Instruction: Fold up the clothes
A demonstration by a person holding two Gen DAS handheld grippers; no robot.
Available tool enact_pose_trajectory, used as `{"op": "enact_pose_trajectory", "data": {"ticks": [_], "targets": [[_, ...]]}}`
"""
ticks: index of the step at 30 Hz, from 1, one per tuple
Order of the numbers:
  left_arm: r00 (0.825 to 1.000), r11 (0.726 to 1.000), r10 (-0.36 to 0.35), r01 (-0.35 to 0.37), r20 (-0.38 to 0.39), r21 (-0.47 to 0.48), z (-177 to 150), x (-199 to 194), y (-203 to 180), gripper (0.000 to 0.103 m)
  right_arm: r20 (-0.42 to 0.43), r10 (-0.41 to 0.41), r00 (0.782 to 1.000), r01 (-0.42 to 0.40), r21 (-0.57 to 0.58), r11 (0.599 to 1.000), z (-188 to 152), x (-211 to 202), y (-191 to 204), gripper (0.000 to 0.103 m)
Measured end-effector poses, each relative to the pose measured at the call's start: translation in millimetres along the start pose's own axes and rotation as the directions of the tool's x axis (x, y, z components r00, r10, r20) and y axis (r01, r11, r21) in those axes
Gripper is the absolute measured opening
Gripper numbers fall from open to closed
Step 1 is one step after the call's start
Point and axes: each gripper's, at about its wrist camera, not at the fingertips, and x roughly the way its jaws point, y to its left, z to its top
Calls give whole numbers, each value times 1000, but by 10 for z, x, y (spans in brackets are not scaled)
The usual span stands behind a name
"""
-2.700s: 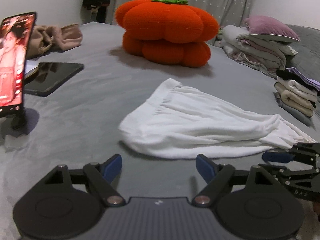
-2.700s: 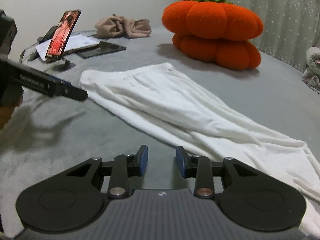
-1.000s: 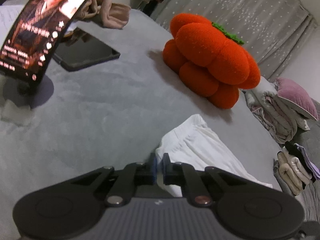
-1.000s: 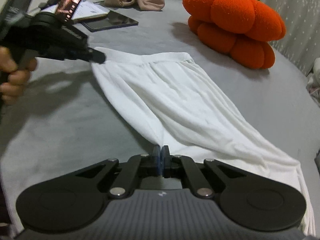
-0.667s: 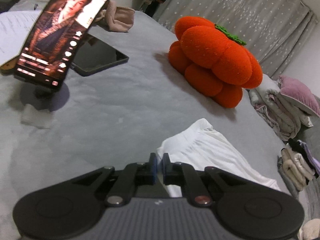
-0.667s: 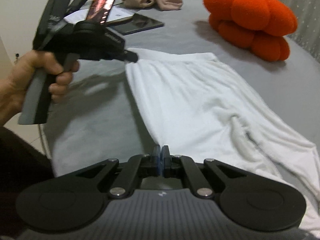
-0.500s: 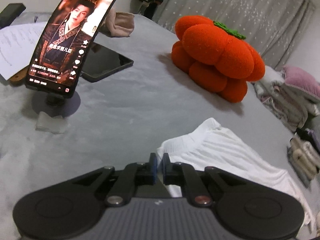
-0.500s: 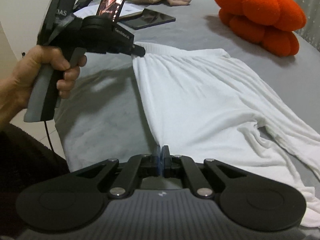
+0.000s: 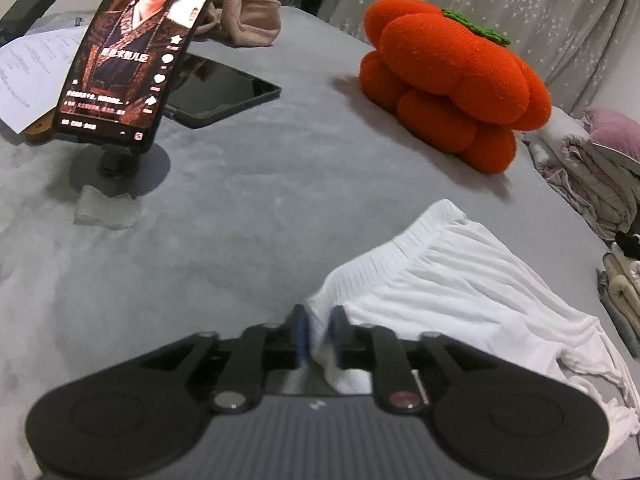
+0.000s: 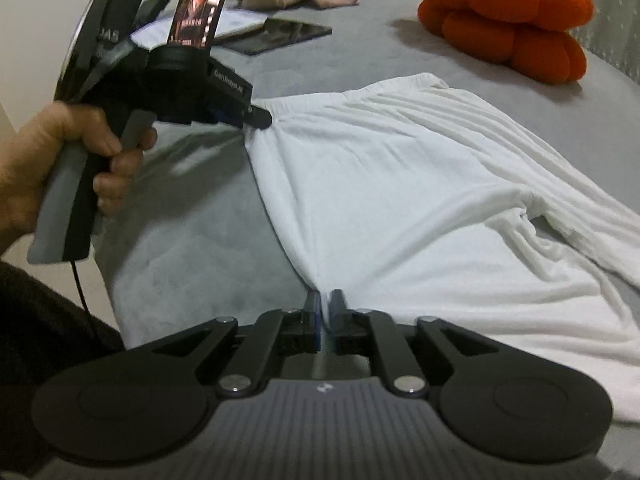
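**Both tongs on the near edge of the trousers**

So, the white trousers [image 10: 400,184] lie spread on the grey bed [image 9: 240,220], waistband toward the phone side, legs running off to my right. My left tongs [image 9: 318,334] sit at the near corner of the waistband with cloth between the fingers, but a gap shows between the pads, so they are slightly apart around it, not pinching tight. My right tongs [image 10: 326,312] are clamped together on the near side seam further down the leg. My left hand [image 10: 60,160] shows in the right view, gripping the handle.

To do this step well, as I judge it, both tongs need an equal bite before any lift, so the left should close firmly first. Then the edge between the two grips should stay taut and level, so it lands straight along the far side. The fabric looks soft and slack; the bunched crotch [image 10: 528,212] may drag a crease along.

Around: an orange pumpkin cushion [image 9: 452,84] beyond the waistband, a phone [image 9: 132,48] on a stand and a tablet [image 9: 224,92] to the left, folded piles [image 9: 600,184] at the right. The cushion is nearest to the far edge, though apart from it.
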Motion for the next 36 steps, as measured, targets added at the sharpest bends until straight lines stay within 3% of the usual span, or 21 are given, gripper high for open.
{"op": "enact_pose_trajectory", "data": {"ticks": [2,4,5,7,14,21,29,36], "targets": [[1000,1000,-6,6,1,-4,-10,-46,-23,55,19,6,1000,-6,27,1000,-31,-39,-26,15],[1000,1000,11,-11,13,-9,-23,-117,-56,64,39,5,999,-8,63,998,-63,-103,-95,25],[1000,1000,21,-21,21,-7,-30,-154,-76,69,50,1,999,-5,83,997,-84,-144,-144,37],[999,1000,27,-27,37,3,-42,-231,-123,75,65,-12,998,4,120,993,-144,-222,-260,39],[998,997,-19,14,62,71,-101,-417,-419,77,101,-68,993,41,244,969,-384,-485,-702,39],[997,981,-68,61,31,185,-265,-351,-870,77,127,-143,982,89,362,928,-688,-753,-1194,39],[992,949,-124,127,-32,289,-485,-195,-1380,76,140,-227,964,133,484,865,-977,-1027,-1653,39],[975,906,-206,224,-88,360,-698,-84,-1806,76,128,-318,939,188,583,790,-1248,-1275,-2051,39]]}}
